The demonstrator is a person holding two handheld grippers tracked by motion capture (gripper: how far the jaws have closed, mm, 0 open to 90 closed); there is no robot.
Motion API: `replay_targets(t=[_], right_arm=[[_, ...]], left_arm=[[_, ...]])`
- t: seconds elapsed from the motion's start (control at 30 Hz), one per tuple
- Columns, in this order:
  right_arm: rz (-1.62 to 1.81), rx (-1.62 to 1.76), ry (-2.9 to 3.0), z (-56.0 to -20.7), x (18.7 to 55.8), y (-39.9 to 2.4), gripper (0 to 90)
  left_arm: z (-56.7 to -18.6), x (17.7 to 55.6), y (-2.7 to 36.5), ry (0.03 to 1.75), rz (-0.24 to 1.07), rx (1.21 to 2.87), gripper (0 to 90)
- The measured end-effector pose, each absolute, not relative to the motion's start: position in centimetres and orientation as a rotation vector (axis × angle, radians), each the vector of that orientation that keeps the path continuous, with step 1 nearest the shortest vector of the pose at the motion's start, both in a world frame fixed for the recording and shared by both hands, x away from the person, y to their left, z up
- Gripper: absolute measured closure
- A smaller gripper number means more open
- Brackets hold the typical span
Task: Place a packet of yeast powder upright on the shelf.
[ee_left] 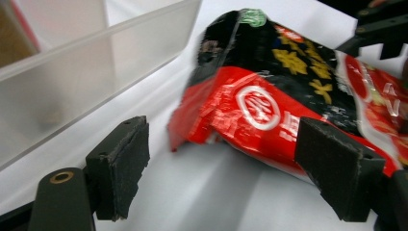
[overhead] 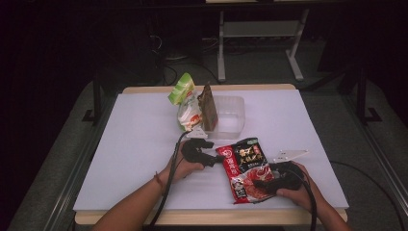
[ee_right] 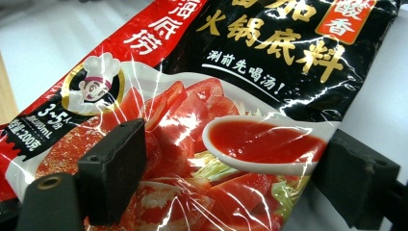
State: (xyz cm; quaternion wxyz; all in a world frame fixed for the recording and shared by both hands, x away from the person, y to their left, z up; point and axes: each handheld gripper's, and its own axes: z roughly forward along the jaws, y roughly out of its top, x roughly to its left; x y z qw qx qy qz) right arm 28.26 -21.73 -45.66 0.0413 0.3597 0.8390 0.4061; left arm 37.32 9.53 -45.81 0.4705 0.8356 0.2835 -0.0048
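Nearest, at the bench's front edge: right gripper (overhead: 269,183) held low in the right hand (overhead: 293,190), jaws spread wide and astride the lower end of a red-and-black sauce packet (overhead: 246,168). In the right gripper view, both black jaws parted, the glossy packet (ee_right: 226,120) lying between and beyond them with its printed tomatoes and spoon of red sauce facing up; whether either jaw touches the film cannot be told.

Just left of the packet: left gripper (overhead: 211,155) in the left hand (overhead: 185,166), pointing toward the packet's upper left corner. Jaws open, gripping nothing. In the left gripper view, packet (ee_left: 288,96) lifted and crumpled at its near edge, just past the jaw tips, with the other gripper (ee_left: 380,29) at the far top right.

Packet lying flat on the white bench (overhead: 134,144), front centre, slightly angled.

Farther back, mid-bench: a clear plastic tub (overhead: 231,115), its wall (ee_left: 72,86) close on the left in the left gripper view. A brown pouch (overhead: 208,108) standing upright against the tub's left side, and a green-and-white snack bag (overhead: 185,103) leaning just left of that.

Beyond the bench: dark floor and a white metal frame (overhead: 260,33).
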Motion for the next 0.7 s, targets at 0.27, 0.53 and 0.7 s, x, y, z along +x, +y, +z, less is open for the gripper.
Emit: replay_targets(t=[0.27, 0.53, 0.7], right_arm=[[1.246, 1.059, 2.573, -45.7, 28.2, -21.5, 15.8], [1.243, 1.000, 2.552, -45.7, 27.8, -21.3, 16.4], [1.248, 0.970, 2.540, -45.7, 27.7, -21.2, 18.5]], left_arm=[[-45.8, 37.5, 8.5, 0.649, -0.070, 2.090, 22.6], [-45.8, 37.9, 7.6, 0.613, -0.108, 2.137, 19.0], [-45.9, 36.9, 6.7, 0.548, -0.128, 2.145, 23.2]])
